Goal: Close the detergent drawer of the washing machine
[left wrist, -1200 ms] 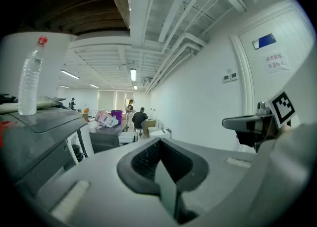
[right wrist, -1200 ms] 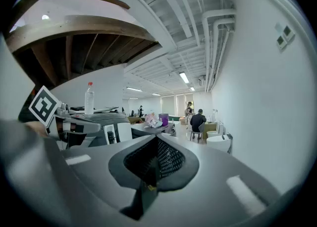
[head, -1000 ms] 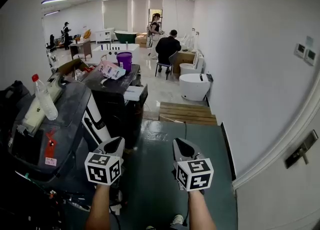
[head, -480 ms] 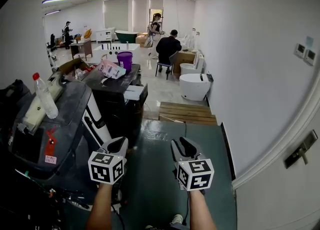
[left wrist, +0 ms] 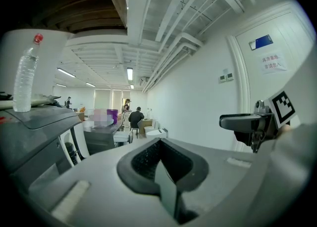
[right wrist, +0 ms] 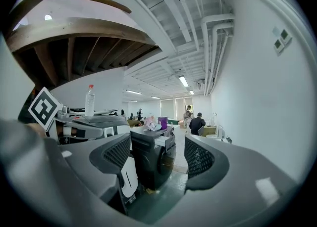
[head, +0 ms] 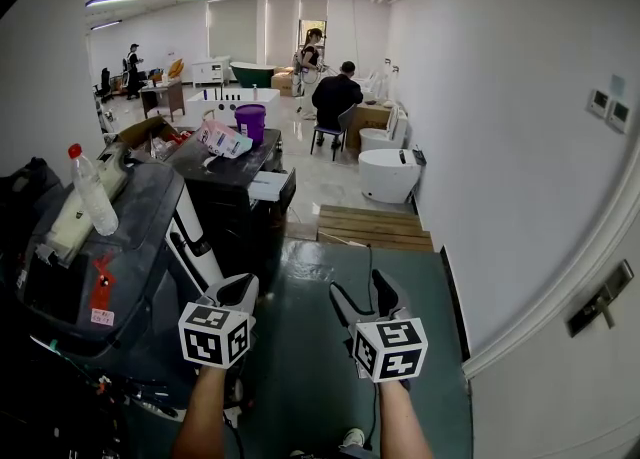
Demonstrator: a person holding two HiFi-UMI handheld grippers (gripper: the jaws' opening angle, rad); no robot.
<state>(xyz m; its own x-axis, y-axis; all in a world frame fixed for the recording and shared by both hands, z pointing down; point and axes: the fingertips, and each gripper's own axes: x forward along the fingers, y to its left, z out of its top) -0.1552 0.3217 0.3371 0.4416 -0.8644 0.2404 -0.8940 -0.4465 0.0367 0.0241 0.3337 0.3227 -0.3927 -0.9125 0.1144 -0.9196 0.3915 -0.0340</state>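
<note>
we've got the left gripper [left wrist: 161,161] clenched shut on nothing, and the right gripper [right wrist: 157,156] spread wide, nothing in it. the detergent drawer [head: 270,185] is sticking out of the dark washing machine [head: 240,222], well ahead of both grippers, neither touching it.

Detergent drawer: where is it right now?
In the head view the detergent drawer sticks out from the top front of the black washing machine, left of centre, below the purple bucket, well ahead of the left claw and right claw.
</note>
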